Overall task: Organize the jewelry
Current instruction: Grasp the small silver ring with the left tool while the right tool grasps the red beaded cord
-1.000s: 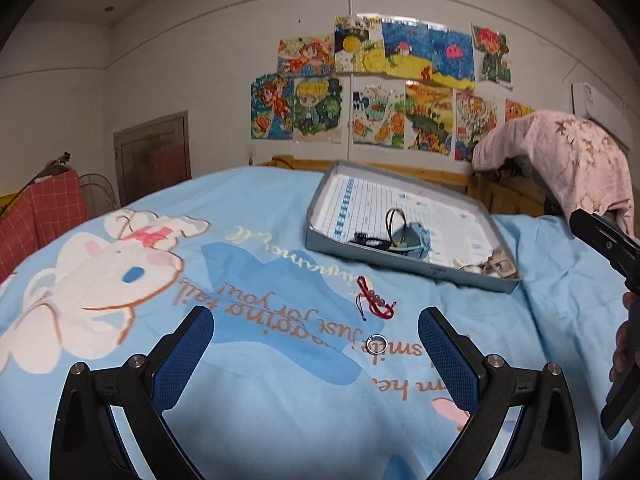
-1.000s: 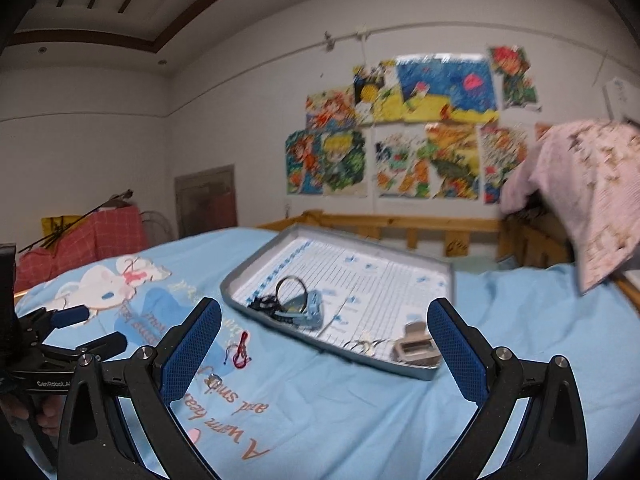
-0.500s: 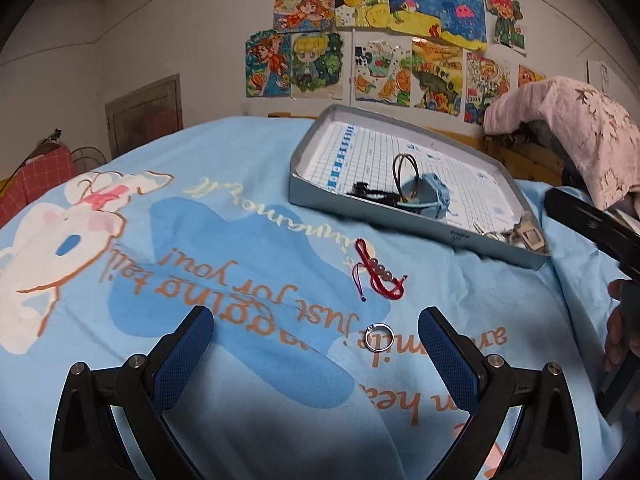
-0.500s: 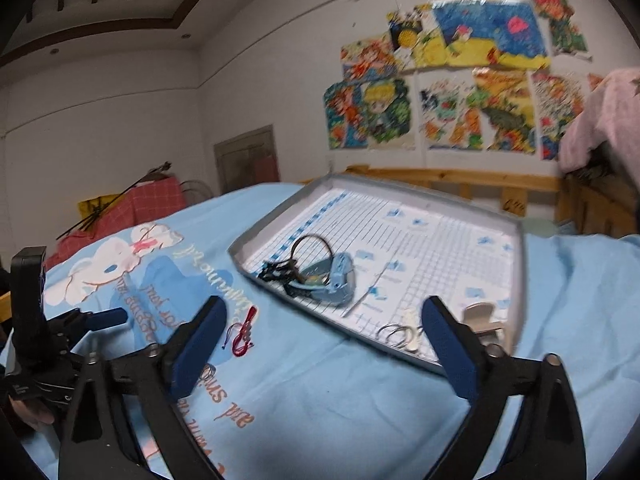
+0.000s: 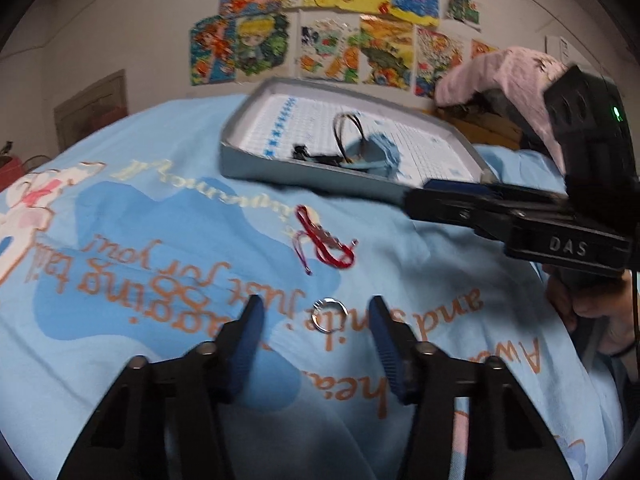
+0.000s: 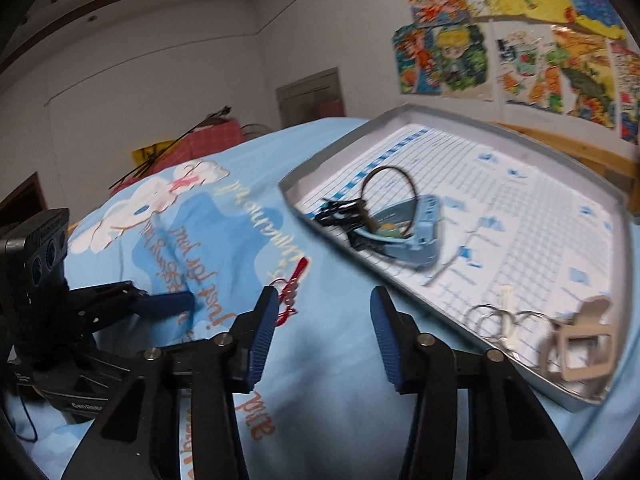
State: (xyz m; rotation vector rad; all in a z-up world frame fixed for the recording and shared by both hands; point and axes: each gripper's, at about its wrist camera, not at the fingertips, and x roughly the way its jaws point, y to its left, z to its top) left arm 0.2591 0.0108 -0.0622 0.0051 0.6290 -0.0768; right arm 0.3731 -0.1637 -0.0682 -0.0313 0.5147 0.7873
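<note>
A small silver ring [image 5: 329,314] lies on the blue bedsheet between the fingers of my left gripper [image 5: 316,312], which is open and close over it. A red string bracelet [image 5: 322,242] lies just beyond the ring; it also shows in the right wrist view [image 6: 291,289], beside the left finger of my right gripper [image 6: 323,303]. The right gripper is open and empty, low over the sheet. A grey tray [image 5: 256,160] holds a blue hair clip [image 6: 416,232], black hair ties [image 6: 386,188], silver rings [image 6: 492,320] and a beige clip [image 6: 580,340].
The right gripper's body [image 5: 560,216] reaches in from the right in the left wrist view. The left gripper [image 6: 100,312] shows at the left in the right wrist view. A pink cloth [image 5: 504,76] hangs over the wooden bed frame beyond the tray.
Both grippers have moved forward and down toward the sheet. Their jaws have narrowed but stay open. The ring now lies between the left gripper's fingers. The right gripper has come close to the red bracelet.
</note>
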